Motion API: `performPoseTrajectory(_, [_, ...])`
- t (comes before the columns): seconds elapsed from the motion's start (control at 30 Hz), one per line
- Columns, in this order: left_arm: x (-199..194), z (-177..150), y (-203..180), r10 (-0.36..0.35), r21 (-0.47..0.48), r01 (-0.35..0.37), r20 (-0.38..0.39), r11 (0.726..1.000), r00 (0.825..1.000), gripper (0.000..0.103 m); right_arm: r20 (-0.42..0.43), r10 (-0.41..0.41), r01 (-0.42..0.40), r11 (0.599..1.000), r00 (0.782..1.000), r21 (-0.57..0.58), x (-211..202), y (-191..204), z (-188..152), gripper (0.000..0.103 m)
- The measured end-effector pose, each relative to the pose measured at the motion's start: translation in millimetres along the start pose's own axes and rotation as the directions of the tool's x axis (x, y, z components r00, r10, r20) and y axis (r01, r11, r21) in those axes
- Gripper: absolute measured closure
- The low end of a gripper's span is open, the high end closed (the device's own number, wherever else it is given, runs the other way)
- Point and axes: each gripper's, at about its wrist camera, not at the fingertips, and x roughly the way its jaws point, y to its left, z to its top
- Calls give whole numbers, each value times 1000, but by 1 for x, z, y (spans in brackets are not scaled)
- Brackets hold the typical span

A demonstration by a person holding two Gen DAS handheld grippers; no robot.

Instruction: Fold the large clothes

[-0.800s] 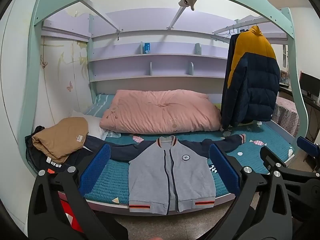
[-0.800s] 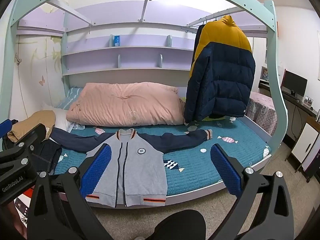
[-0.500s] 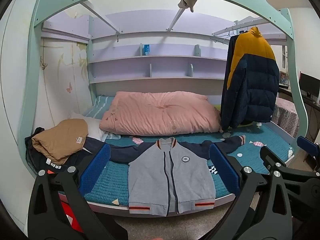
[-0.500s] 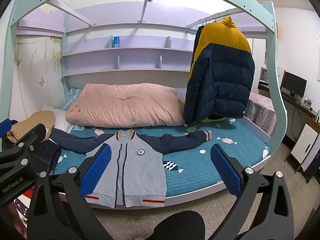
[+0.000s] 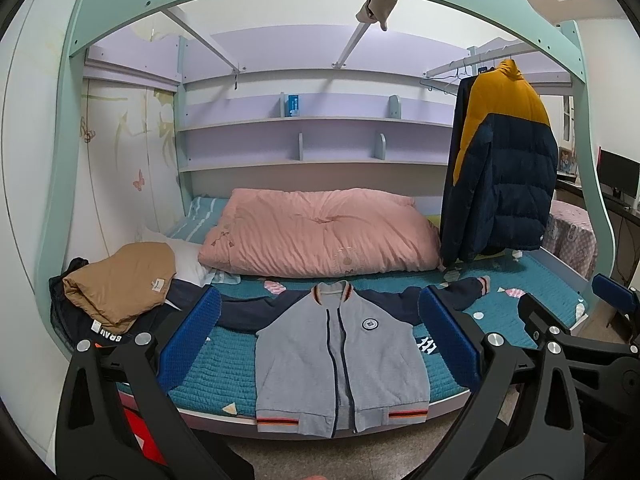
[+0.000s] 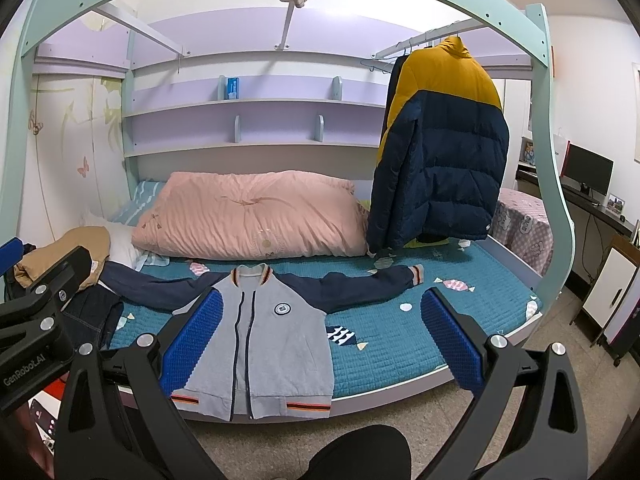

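Both grippers have their jaws spread wide apart with nothing between them. The left gripper (image 5: 320, 340) sits low in the middle of its own view, its blue pads (image 5: 190, 340) on each side of the jacket (image 5: 340, 364) but well apart from it. The right gripper (image 6: 320, 336) fills the bottom of its view the same way, and its left pad (image 6: 192, 340) shows in front of the jacket's (image 6: 260, 344) left half.

The jacket is gray with dark blue sleeves. It lies flat and zipped up near the front edge of the bed (image 5: 520, 316), in the lower middle of the left view. Its sleeves stretch out to both sides, and its striped bottom band hangs a little over the bed's edge.

Behind the jacket, in the middle of the frame, lies a big pink blanket (image 5: 320, 232). At the left of the frame a folded tan garment (image 5: 120, 280) rests on a pile of dark clothes. At the upper right a yellow and dark blue puffy coat (image 5: 504, 160) hangs from a rail. Purple shelves (image 5: 312, 160) run along the back wall.
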Motion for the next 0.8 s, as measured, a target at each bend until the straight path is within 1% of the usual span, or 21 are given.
performPoseTrajectory(0.33, [9,9,-7,5,1,-5,6,1000,1000,4,4,-2,2,1000,1000,1,0,0,-4,7])
performPoseTrajectory(0.4, [-3,-4,3,3,1,-3,11,1000,1000,4,4,0,0,1000,1000,1,0,0,-5,7])
performPoseTrajectory(0.7, [2,2,2,3,-2,-3,12,1000,1000,4,5,0,0,1000,1000,2,2,0,-4,7])
performPoseTrajectory(0.8, [-2,-1,4,2,-1,-2,14,1000,1000,4,7,-1,1,1000,1000,2,2,1,-5,7])
